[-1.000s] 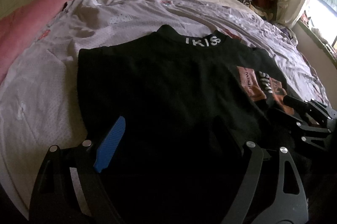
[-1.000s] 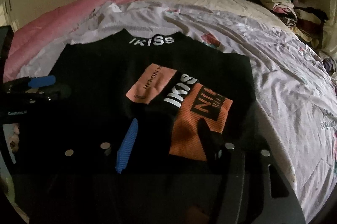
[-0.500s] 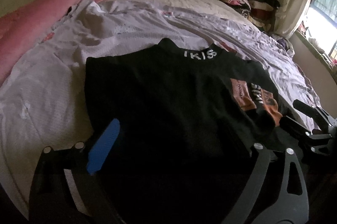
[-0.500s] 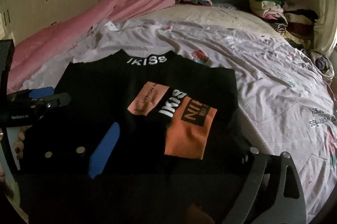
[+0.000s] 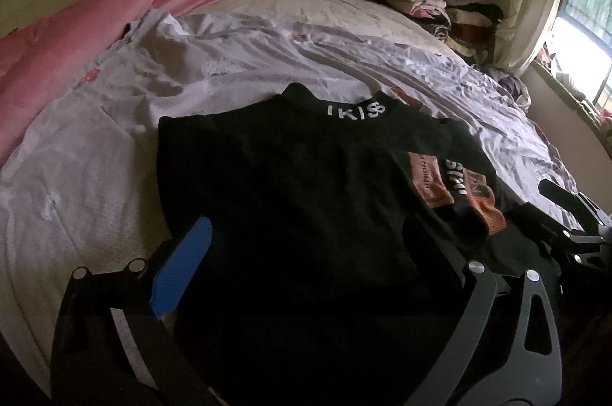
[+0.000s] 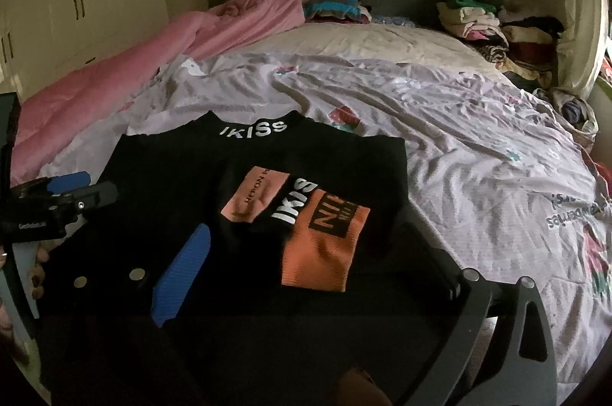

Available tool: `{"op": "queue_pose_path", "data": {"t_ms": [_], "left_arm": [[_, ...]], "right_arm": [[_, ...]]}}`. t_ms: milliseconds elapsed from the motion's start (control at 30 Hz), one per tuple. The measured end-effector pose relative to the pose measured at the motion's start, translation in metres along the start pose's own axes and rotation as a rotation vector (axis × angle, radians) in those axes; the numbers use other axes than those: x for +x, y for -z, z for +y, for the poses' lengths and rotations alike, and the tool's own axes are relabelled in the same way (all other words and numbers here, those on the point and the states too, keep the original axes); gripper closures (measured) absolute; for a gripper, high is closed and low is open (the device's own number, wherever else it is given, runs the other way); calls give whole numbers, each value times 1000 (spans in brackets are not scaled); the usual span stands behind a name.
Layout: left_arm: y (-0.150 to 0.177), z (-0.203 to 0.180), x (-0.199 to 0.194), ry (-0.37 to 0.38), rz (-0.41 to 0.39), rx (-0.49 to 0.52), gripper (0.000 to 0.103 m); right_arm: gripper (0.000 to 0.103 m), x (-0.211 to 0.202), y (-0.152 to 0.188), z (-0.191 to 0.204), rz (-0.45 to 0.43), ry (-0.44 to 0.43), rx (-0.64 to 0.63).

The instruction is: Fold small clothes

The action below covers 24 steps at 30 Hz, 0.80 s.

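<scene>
A small black top (image 5: pixel 290 184) with a white "IKISS" collar lies flat on the bed. Its orange and pink sleeve (image 6: pixel 321 245) is folded across the right side of its body. My left gripper (image 5: pixel 306 253) hovers over the top's near left hem, and its jaws are opening with only flat cloth below them. My right gripper (image 6: pixel 306 253) is above the near hem by the orange cuff; its jaws are opening too, and the pads press on nothing. Each gripper shows at the edge of the other's view: the right gripper (image 5: pixel 566 211) and the left gripper (image 6: pixel 69 192).
A pale printed sheet (image 6: pixel 478 153) covers the bed. A pink quilt (image 5: pixel 76 54) runs along the left side. Folded clothes are stacked at the headboard (image 6: pixel 336 4) and in the far right corner (image 5: pixel 428 0). A window (image 5: pixel 585 35) is on the right, wardrobe doors (image 6: pixel 76 4) on the left.
Both grippers' jaws have spread wider. The right gripper let go of the orange cuff and drew back and up; the sleeve stays folded on the top.
</scene>
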<state>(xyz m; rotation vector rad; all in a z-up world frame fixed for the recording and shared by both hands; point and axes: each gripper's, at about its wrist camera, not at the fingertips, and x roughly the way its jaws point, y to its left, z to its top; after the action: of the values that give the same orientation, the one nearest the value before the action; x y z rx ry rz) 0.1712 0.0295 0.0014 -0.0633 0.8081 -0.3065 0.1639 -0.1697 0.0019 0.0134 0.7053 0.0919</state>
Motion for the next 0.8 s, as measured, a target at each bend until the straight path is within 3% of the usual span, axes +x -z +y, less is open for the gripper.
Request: {"op": "queue_pose_path", "data": {"t_ms": [800], "left_arm": [[16,-18,-46,-2,-58,6,10]], "right_arm": [[5,-51,0,-4,-65,11,8]]}}
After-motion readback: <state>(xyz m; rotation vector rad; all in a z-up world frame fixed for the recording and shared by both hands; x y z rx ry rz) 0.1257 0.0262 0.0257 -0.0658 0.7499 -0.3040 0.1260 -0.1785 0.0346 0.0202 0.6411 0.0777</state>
